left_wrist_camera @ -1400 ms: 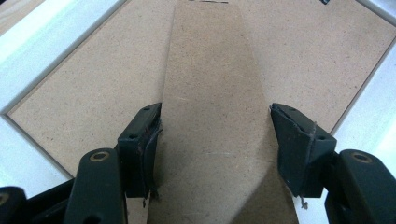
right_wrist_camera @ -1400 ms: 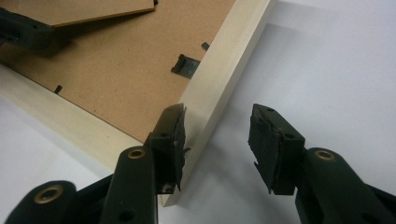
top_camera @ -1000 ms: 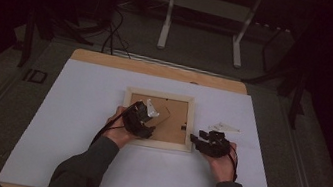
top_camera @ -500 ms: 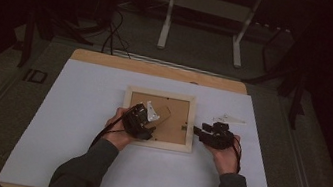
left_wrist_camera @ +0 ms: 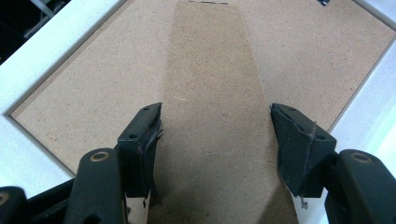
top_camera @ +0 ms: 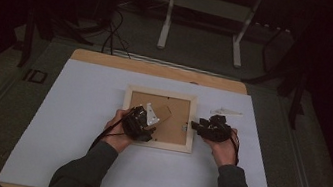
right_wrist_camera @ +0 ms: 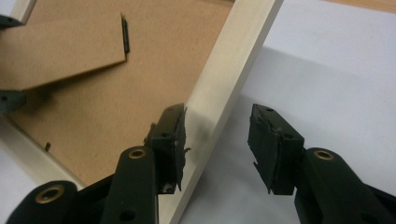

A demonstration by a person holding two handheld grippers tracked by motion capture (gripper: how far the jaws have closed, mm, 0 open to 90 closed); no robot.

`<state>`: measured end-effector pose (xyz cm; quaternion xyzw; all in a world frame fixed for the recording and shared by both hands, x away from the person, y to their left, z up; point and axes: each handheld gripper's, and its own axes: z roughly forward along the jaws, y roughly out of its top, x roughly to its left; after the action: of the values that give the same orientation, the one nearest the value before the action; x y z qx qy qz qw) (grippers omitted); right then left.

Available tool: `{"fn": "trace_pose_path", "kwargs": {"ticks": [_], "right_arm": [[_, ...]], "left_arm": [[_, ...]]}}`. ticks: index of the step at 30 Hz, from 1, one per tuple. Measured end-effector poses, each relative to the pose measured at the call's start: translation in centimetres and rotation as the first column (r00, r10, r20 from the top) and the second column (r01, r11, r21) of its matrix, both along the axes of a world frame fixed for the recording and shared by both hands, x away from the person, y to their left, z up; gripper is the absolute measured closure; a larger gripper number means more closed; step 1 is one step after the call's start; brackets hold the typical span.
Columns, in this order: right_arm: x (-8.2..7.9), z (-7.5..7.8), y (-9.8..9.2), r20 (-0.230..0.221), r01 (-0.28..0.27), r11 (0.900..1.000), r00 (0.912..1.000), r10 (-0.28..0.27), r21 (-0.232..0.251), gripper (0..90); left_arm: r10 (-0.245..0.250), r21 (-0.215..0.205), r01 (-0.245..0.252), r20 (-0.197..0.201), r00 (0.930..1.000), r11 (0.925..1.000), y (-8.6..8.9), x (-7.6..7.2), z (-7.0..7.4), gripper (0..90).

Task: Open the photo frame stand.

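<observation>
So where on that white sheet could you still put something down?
The white sheet is bare left of the picture frame, and along the near edge between the sleeves. It is crowded right of the frame: the right gripper and a small white piece.

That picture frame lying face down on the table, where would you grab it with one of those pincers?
Probably by a side rail. The picture frame lies flat, so its wide back offers nothing to pinch, but each pale rail is narrow. The right gripper already stands open astride the right rail, one jaw over the backing board, one outside; coming from above and closing there should hold it.
</observation>
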<state>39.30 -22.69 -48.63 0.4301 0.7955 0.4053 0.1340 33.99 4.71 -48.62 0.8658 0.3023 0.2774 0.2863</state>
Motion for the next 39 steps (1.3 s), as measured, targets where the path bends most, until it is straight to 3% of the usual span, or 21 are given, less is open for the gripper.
{"fn": "trace_pose_path", "kwargs": {"ticks": [10,30,39], "right_arm": [[1.2,1.0,0.4,-0.001,0.006,1.000,1.0000,-0.006,0.003,55.7],[2.5,1.3,0.7,-0.008,0.066,0.991,0.9978,-0.066,0.120,54.8],[3.1,1.5,0.8,-0.017,0.080,0.984,0.9968,-0.078,0.158,54.1]], "left_arm": [[-0.003,0.005,0.003,0.025,0.9997,1.0000,0.0,-0.4,0.0,38.5],[-0.009,0.023,0.006,0.111,0.9938,0.9997,-0.4,-1.7,-0.1,38.5],[-0.024,0.038,0.018,0.159,0.9870,0.9991,-0.4,-2.2,-0.3,38.5]]}}
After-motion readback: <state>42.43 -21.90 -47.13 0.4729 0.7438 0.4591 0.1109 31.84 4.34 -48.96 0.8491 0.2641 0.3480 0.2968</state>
